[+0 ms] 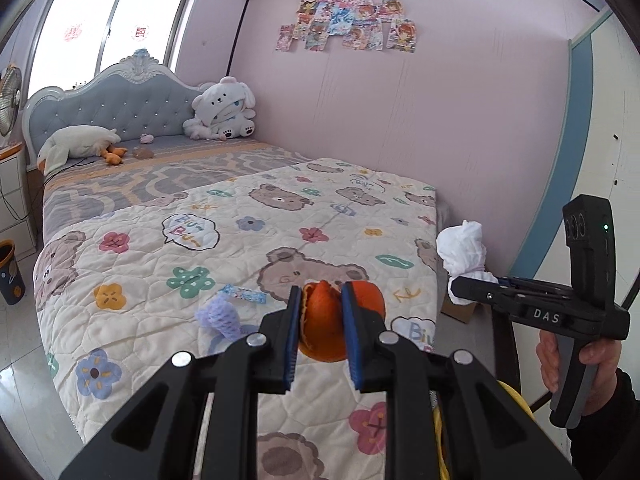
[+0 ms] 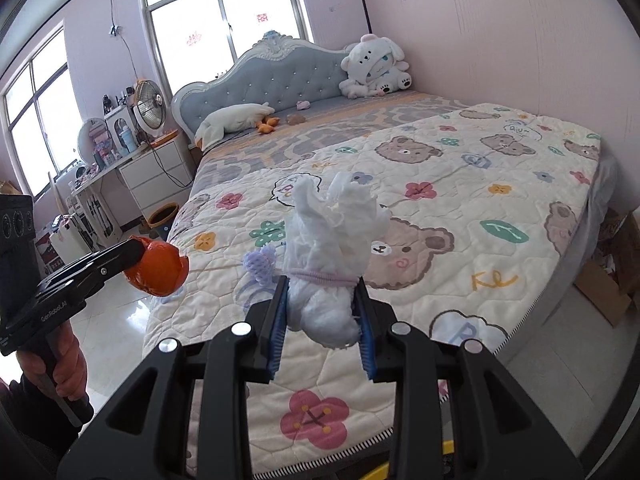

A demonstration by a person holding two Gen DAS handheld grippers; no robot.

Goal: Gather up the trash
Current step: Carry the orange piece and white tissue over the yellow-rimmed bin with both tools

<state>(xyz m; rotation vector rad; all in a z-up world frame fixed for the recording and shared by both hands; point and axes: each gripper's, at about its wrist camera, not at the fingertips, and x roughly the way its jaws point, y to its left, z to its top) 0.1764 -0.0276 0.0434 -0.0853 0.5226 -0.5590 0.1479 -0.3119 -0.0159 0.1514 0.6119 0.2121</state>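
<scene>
My left gripper [image 1: 322,292] is shut on a piece of orange peel [image 1: 325,320], held above the foot of the bed; the right wrist view shows the same left gripper [image 2: 136,250] and peel [image 2: 160,268] at the left. My right gripper [image 2: 321,284] is shut on a crumpled white tissue wad [image 2: 332,240] with a lilac band around it, and the left wrist view shows this gripper [image 1: 460,290] and wad [image 1: 460,248] to the right. On the quilt lie a purple foam fruit net [image 1: 222,316] [image 2: 260,262] and a small blue-white wrapper [image 1: 244,293].
The bed carries a bear-print quilt [image 2: 480,200] and plush toys [image 2: 376,68] by the headboard. A dark waste bin [image 2: 162,216] [image 1: 10,272] stands on the floor left of the bed, near a white nightstand [image 2: 156,172] with a fan [image 2: 148,110]. A cardboard box [image 2: 604,292] sits right of the bed.
</scene>
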